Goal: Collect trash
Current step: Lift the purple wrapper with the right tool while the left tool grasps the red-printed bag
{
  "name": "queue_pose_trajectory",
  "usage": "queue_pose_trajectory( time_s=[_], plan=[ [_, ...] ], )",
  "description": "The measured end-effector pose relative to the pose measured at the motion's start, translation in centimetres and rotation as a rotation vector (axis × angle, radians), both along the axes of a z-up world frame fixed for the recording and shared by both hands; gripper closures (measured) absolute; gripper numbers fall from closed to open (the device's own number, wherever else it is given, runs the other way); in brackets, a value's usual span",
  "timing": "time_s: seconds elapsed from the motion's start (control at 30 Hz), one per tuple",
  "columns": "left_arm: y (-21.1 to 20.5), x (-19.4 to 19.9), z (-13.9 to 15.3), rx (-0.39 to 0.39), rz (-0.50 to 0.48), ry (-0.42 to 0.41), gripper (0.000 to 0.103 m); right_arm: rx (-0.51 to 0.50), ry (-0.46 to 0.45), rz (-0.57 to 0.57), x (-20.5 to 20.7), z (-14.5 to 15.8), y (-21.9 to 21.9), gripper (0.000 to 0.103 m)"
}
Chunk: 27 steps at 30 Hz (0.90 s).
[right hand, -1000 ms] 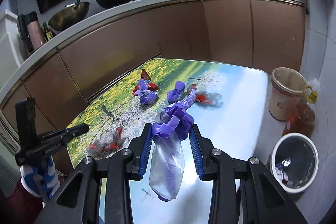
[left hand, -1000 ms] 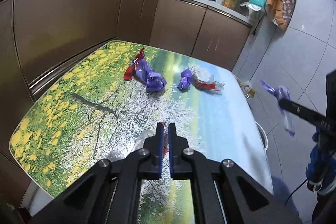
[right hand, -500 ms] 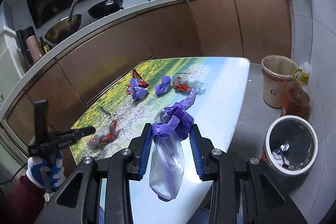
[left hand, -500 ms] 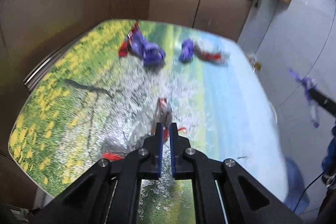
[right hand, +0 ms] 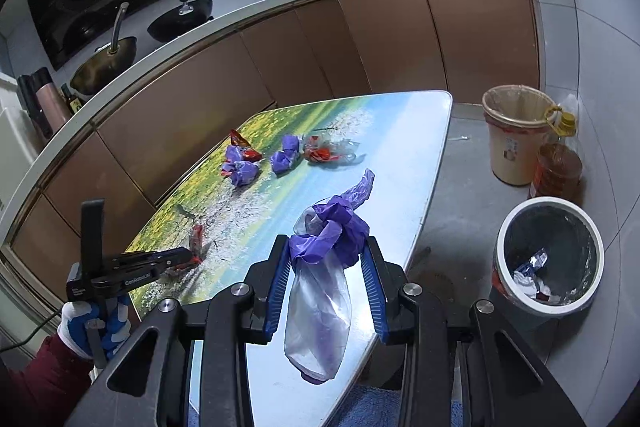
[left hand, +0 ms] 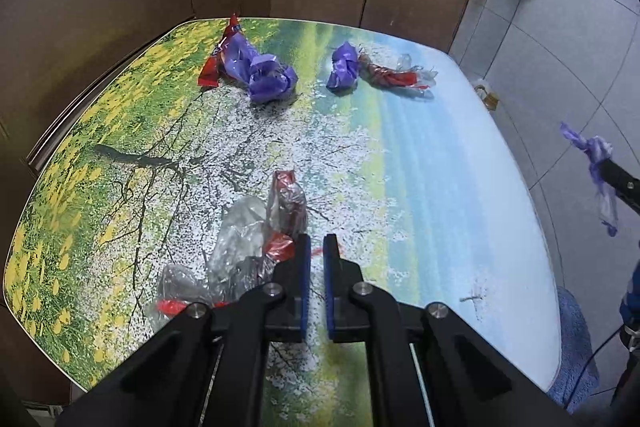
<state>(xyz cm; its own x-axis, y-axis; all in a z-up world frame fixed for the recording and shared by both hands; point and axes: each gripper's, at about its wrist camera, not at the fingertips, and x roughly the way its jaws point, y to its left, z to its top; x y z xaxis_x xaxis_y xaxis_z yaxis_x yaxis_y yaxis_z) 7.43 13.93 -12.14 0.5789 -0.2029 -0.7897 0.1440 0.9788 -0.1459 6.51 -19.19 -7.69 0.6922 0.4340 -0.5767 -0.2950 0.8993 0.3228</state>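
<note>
Left wrist view: left gripper [left hand: 313, 247] closed to a narrow slit with nothing clamped, tips just beside a clear-and-red wrapper [left hand: 256, 239] on the printed table [left hand: 440, 187], wrapper's near end hidden behind the left finger; beyond, two purple bags [left hand: 260, 69] and another red wrapper [left hand: 394, 77], bare tabletop toward the right edge. Right wrist view: right gripper [right hand: 326, 281] partly open and clamped on a knotted purple bag [right hand: 320, 291] hanging over the table's near corner; on the floor to the right, a white bin [right hand: 550, 255] holding scraps, contents hard to make out, open floor around it.
</note>
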Motion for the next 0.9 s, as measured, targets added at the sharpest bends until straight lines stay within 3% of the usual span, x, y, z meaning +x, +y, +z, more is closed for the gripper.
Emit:
queue_pose_trajectory(
  time_s=[0.1,0.17,0.2,0.23,0.37,0.57,0.9],
  plan=[
    [0.2,-0.5,0.5,-0.006,-0.008,-0.007,0.095,0.007,0.009,-0.002,0.1,-0.4,-0.1,0.067],
    [0.4,-0.8,0.7,-0.01,-0.007,-0.012,0.079,0.01,0.013,-0.001,0.2,-0.6,-0.2,0.067],
    [0.5,-0.9,0.9,-0.011,-0.003,-0.021,0.059,0.01,0.012,0.0,0.2,-0.7,-0.2,0.067],
    [0.6,-1.1,1.1,-0.01,0.003,-0.034,0.05,0.01,0.012,0.0,0.1,-0.7,-0.1,0.067],
    [0.9,-1.0,1.5,0.009,0.017,-0.05,0.05,0.012,0.008,-0.007,0.0,-0.5,-0.3,0.067],
    [0.7,0.7,0.6,0.077,0.017,-0.008,0.052,0.017,0.008,-0.024,-0.3,-0.5,-0.7,0.067],
    [-0.5,2.1,-2.3,0.131,0.003,0.077,0.077,0.014,0.007,-0.042,-0.8,-0.3,-1.1,0.067]
  ],
)
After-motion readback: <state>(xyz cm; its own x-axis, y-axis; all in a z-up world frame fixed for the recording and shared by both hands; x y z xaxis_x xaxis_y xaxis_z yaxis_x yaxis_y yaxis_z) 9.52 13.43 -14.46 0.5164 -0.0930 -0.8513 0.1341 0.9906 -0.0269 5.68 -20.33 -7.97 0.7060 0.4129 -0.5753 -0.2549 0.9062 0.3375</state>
